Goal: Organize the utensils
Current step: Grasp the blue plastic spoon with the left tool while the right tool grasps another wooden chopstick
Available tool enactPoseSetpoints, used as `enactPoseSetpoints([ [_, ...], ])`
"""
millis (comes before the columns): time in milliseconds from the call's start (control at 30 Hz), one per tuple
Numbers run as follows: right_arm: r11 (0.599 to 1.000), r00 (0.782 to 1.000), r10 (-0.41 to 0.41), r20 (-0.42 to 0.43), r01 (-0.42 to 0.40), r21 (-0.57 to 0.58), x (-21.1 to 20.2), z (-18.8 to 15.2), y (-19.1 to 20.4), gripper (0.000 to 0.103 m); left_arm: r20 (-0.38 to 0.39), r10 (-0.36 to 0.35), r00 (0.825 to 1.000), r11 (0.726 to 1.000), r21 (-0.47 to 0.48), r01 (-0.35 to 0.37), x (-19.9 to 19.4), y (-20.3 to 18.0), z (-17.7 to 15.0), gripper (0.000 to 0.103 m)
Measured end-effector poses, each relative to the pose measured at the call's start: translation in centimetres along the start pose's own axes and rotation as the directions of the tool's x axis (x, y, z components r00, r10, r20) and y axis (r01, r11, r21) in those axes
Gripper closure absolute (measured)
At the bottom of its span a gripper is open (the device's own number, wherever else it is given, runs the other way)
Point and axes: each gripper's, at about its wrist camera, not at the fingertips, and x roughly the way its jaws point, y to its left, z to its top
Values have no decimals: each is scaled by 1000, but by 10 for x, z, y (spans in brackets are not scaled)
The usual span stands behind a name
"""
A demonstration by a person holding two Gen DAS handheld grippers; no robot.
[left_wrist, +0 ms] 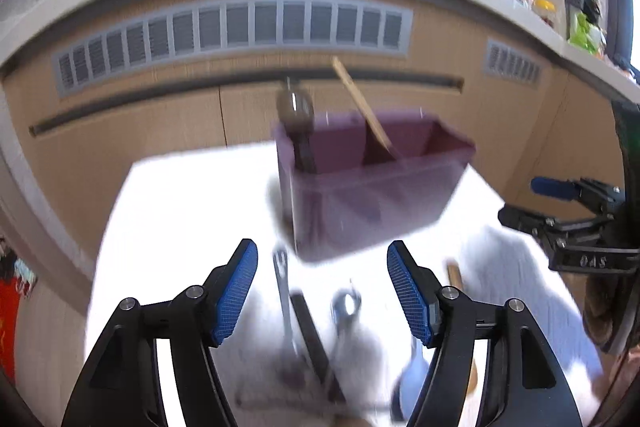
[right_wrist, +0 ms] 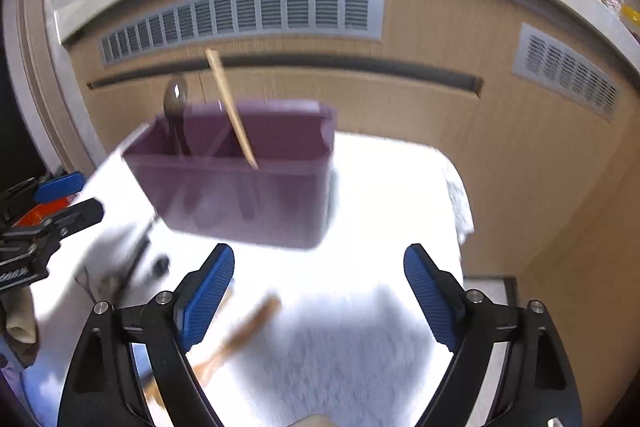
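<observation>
The left tongs [left_wrist: 322, 291] are seen spread wide with nothing between the blue pads, poised above a small cluster of loose utensils on the white-covered table [left_wrist: 180, 211]: a fork [left_wrist: 283, 287], a dark flat handle [left_wrist: 312, 339], a metal spoon [left_wrist: 346, 311] and a pale spoon [left_wrist: 414, 367] near the right pad. The right tongs [right_wrist: 319, 299] are likewise held wide apart and empty, with a wooden-handled utensil [right_wrist: 248, 327] lying just beside the left pad.

Beyond both stands the purple organizer [left_wrist: 372, 187], already holding an upright spoon [left_wrist: 296, 111] in one compartment and a wooden stick [left_wrist: 362, 107] leaning in the next.

The step in hand is judged to be the picking of one loose piece. A single handle should be singled out, since the fork, dark handle and spoon lie close together and some may overlap; motion blur hides which. The grip would best be taken across the handle near its middle, so that the piece hangs steady and can be lowered upright into a compartment without the light container being knocked.
</observation>
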Motion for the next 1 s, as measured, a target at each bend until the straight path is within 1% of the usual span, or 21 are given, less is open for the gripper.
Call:
enactPoseSetpoints([
  [33, 1000, 1000, -20, -15, 20, -5, 0, -9, 2, 18, -21, -7, 1000, 1000, -11, 7, -1, 0, -11, 35],
  [100, 999, 998, -37, -43, 36, -23, 1, -23, 5, 18, -57, -30, 998, 999, -20, 29, -4, -3, -29, 35],
  [167, 998, 997, -51, -63, 49, -40, 1, -38, 7, 17, -86, -53, 995, 999, -11, 52, -7, -10, -45, 35],
  [233, 996, 994, -79, -77, 75, -47, -2, -51, 9, 17, -105, -72, 992, 997, -8, 72, -12, -16, -57, 35],
  [333, 992, 990, -119, -81, 115, -52, -10, -72, 9, 17, -123, -121, 985, 993, -12, 120, -21, -32, -77, 35],
  [400, 990, 988, -134, -74, 130, -48, -19, -81, 10, 15, -120, -138, 983, 990, -6, 139, -22, -42, -85, 35],
  [433, 988, 987, -148, -66, 145, -42, -23, -86, 9, 13, -125, -138, 983, 990, 3, 140, -20, -50, -86, 35],
  [500, 984, 983, -177, -53, 175, -30, -29, -90, 5, 12, -138, -134, 981, 991, -9, 134, -13, -57, -86, 36],
  [567, 978, 977, -209, -38, 209, -19, -35, -94, 1, 11, -155, -139, 978, 990, -34, 135, -5, -57, -82, 44],
  [633, 975, 975, -221, -28, 221, -12, -39, -96, -2, 8, -175, -140, 975, 989, -64, 130, 2, -57, -79, 44],
  [700, 976, 975, -219, -25, 219, 0, -41, -98, -6, 7, -191, -140, 972, 989, -81, 126, 8, -58, -77, 46],
  [733, 976, 976, -216, -29, 216, 7, -41, -98, -8, 7, -202, -126, 971, 990, -80, 112, 12, -60, -77, 51],
  [767, 977, 976, -214, -31, 214, 13, -41, -99, -10, 7, -207, -124, 970, 991, -84, 108, 14, -61, -78, 62],
  [800, 977, 976, -213, -33, 214, 19, -41, -100, -11, 7, -207, -122, 971, 991, -85, 107, 15, -61, -77, 68],
  [900, 977, 976, -211, -48, 212, 28, -39, -101, -11, 5, -170, -95, 981, 994, -70, 84, 8, -60, -75, 68],
  [933, 977, 976, -210, -53, 211, 30, -40, -101, -11, 2, -137, -83, 987, 995, -61, 76, -1, -57, -71, 68],
  [1000, 981, 980, -191, -49, 192, 27, -42, -99, -5, 2, -71, -60, 996, 997, -46, 56, -19, -51, -63, 68],
])
